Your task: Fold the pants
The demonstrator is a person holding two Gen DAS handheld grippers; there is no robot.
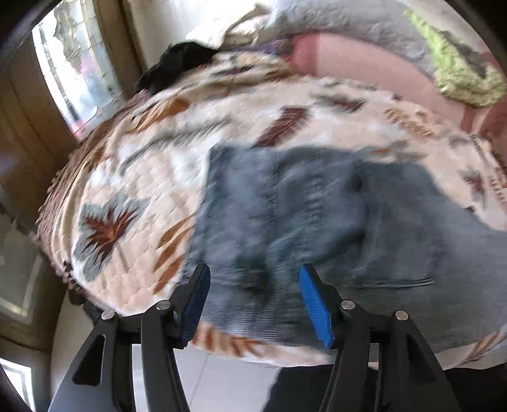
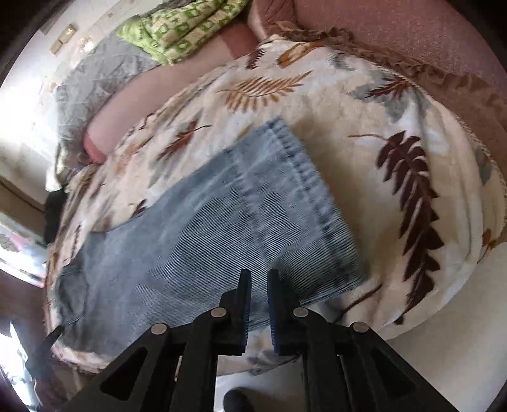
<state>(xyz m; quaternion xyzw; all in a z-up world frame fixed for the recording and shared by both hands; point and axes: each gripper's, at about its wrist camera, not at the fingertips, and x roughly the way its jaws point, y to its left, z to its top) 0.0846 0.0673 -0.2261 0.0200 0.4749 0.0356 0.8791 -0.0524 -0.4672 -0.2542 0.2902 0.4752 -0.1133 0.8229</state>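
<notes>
Blue denim pants (image 1: pixel 285 222) lie flat on a leaf-patterned blanket (image 1: pixel 142 177) on a bed. In the left wrist view their waist end is blurred and lies just ahead of my left gripper (image 1: pixel 255 272), which is open and empty above them. In the right wrist view the pants (image 2: pixel 206 228) show their leg end with a stitched hem (image 2: pixel 310 187). My right gripper (image 2: pixel 259 277) hovers over the near edge of the leg with its jaws a narrow gap apart and nothing between them.
The blanket (image 2: pixel 364 104) covers a pink mattress (image 2: pixel 396 28). A green patterned quilt (image 2: pixel 183 31) and a grey cover (image 2: pixel 95 79) lie at the bed's far side. A black garment (image 1: pixel 180 63) sits near a window (image 1: pixel 76 73). White floor (image 2: pixel 443 332) lies below the bed edge.
</notes>
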